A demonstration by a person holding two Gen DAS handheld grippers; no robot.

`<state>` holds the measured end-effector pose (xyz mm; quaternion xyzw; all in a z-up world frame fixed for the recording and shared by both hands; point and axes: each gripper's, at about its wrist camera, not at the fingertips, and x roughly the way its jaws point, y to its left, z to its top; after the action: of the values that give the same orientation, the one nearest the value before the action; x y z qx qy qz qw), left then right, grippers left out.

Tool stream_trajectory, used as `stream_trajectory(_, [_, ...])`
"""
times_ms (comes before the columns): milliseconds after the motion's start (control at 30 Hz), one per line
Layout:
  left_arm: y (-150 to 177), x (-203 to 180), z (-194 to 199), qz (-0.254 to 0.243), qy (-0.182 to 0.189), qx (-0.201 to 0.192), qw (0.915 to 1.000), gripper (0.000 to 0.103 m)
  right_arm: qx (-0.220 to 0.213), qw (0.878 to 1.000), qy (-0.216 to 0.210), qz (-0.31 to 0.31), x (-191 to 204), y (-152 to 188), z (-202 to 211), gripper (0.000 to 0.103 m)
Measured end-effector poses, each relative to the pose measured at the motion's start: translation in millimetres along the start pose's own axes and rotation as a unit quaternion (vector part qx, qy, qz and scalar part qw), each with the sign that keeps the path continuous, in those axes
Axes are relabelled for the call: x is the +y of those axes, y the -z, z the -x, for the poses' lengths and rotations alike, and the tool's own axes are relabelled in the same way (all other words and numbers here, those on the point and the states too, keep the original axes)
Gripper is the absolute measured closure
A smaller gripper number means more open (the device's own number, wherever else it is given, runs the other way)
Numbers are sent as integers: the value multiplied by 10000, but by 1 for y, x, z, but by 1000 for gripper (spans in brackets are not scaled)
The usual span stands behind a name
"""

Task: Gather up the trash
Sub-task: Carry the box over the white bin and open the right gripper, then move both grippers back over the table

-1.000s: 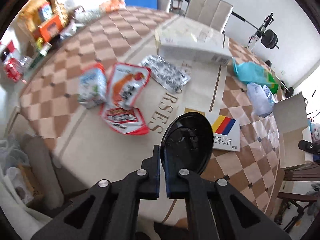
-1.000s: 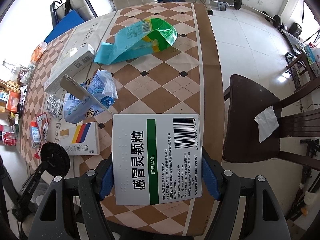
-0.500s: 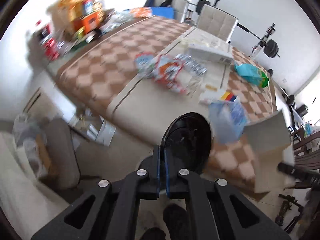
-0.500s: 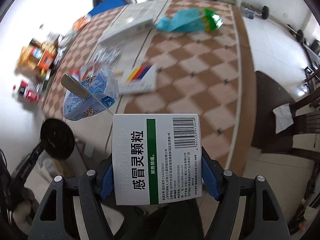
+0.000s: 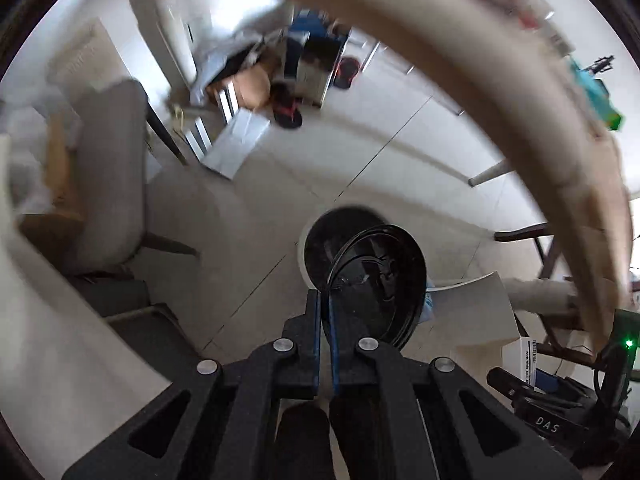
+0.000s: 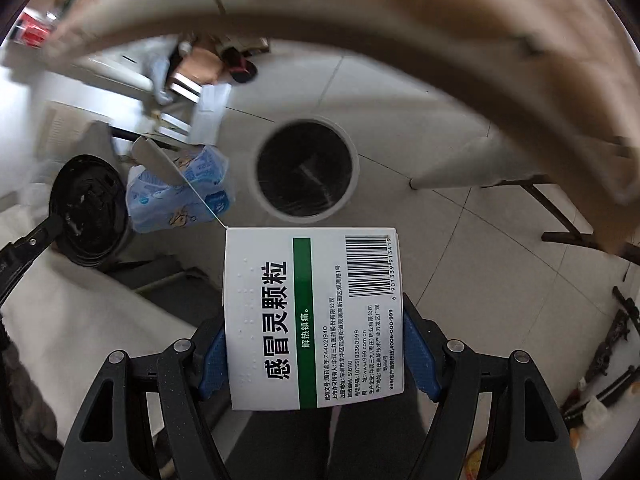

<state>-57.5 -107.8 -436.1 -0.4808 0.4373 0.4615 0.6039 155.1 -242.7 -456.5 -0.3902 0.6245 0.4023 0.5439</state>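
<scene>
Gripping medicine box [image 6: 312, 316] lengthwise (barcode end forward) | right gripper [image 6: 314, 354] clamped | left gripper [image 5: 325, 320] pinching lid [image 5: 380, 276]

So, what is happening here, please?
A person is collecting trash with a claw in each hand. The left claw is shut on a black round lid. The right claw is shut on a white medicine box, with a blue plastic wrapper hanging beside it. Both are held above a round bin with a black liner on the tiled floor; nothing is dropped yet.
</scene>
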Motion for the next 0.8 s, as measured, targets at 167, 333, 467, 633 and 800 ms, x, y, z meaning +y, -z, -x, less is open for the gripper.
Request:
stream_trajectory(167, [-22, 0, -126, 15, 151, 461, 9988, 101, 61, 9995, 102, -282, -14, -49, -106, 28])
stream_trajectory(333, [-34, -13, -217, -218, 325, 972, 9945, 100, 125, 9996, 26, -245, -33, -99, -200, 28])
stream_trajectory(467, [-32, -31, -251, -626, 118, 1076, 9922, 94, 223, 9995, -111, -212, -41, -123, -250, 23])
stream_trajectory(633, [-27, -35, -243, -643, 75, 793, 9947, 2, 107, 9996, -127, -229, -48, -131, -271, 0])
stream_trajectory(800, [-21, -33, -225, -688, -200, 703, 9949, 0, -43, 9998, 105, -145, -42, -131, -260, 0])
